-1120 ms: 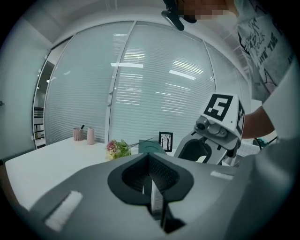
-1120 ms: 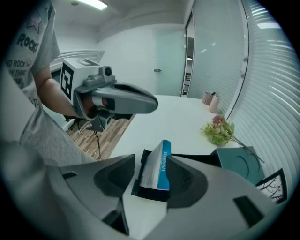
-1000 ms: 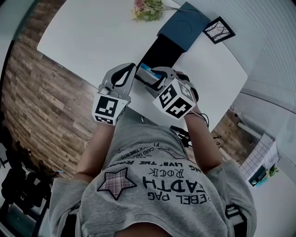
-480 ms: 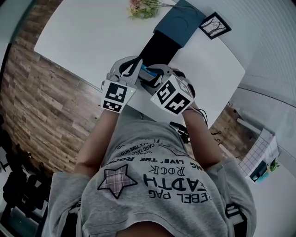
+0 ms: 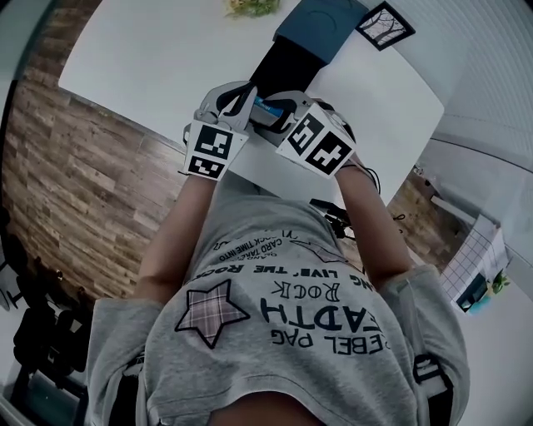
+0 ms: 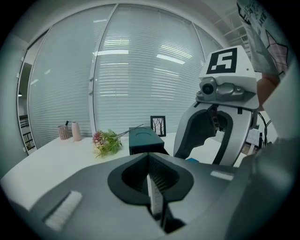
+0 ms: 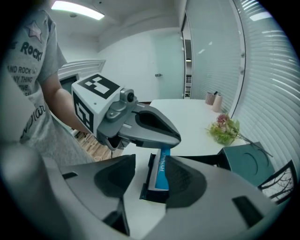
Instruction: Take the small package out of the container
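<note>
Small package (image 7: pixel 159 171): the far end is covered by the left tongs (image 7: pixel 171 137) in the right gripper view; only a blue corner is seen in the left gripper view. Container (image 6: pixel 143 140): the inside is masked there by the tongs' own body. Flowers (image 5: pixel 248 7) and picture frame (image 5: pixel 385 23): cut off by the head view's top edge.

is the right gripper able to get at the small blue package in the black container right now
Probably yes: the right gripper, jaws open and just closing slightly, straddles the blue package, standing on edge in the black container. The left gripper hovers above but leaves its sides free.
</note>
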A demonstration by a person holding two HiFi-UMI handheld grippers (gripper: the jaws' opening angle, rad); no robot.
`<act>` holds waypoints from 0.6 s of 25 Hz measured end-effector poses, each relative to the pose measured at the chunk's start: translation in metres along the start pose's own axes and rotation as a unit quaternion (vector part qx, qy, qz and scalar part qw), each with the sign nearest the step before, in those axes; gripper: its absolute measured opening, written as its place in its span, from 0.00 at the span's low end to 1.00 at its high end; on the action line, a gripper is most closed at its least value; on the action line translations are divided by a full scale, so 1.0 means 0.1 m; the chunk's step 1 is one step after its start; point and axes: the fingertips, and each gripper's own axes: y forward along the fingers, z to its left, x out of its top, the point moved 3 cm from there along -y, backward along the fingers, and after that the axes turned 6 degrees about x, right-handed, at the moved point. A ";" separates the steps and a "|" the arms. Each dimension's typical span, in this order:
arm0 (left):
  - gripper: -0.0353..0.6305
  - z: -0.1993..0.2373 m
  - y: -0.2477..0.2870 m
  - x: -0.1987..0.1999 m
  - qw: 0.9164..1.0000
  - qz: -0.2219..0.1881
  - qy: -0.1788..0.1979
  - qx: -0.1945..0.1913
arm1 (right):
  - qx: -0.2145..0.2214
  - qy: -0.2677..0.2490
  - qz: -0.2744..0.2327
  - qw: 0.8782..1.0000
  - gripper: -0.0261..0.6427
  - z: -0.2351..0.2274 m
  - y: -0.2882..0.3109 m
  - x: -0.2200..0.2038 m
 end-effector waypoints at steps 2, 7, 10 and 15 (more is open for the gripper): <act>0.07 0.01 0.00 -0.01 1.000 -0.003 0.001 0.000 | -0.007 0.011 -0.008 1.000 0.35 -0.05 -0.01 -0.01; 0.07 0.01 0.00 0.01 1.000 -0.007 0.003 0.002 | -0.023 0.039 -0.009 0.999 0.35 -0.22 -0.01 -0.16; 0.07 0.00 0.00 0.02 1.000 -0.006 0.006 0.005 | -0.011 0.058 -0.010 0.998 0.35 -0.22 0.06 -0.25; 0.07 0.00 0.00 0.02 1.000 -0.006 0.008 0.006 | -0.017 0.075 -0.009 0.997 0.35 -0.22 0.19 -0.35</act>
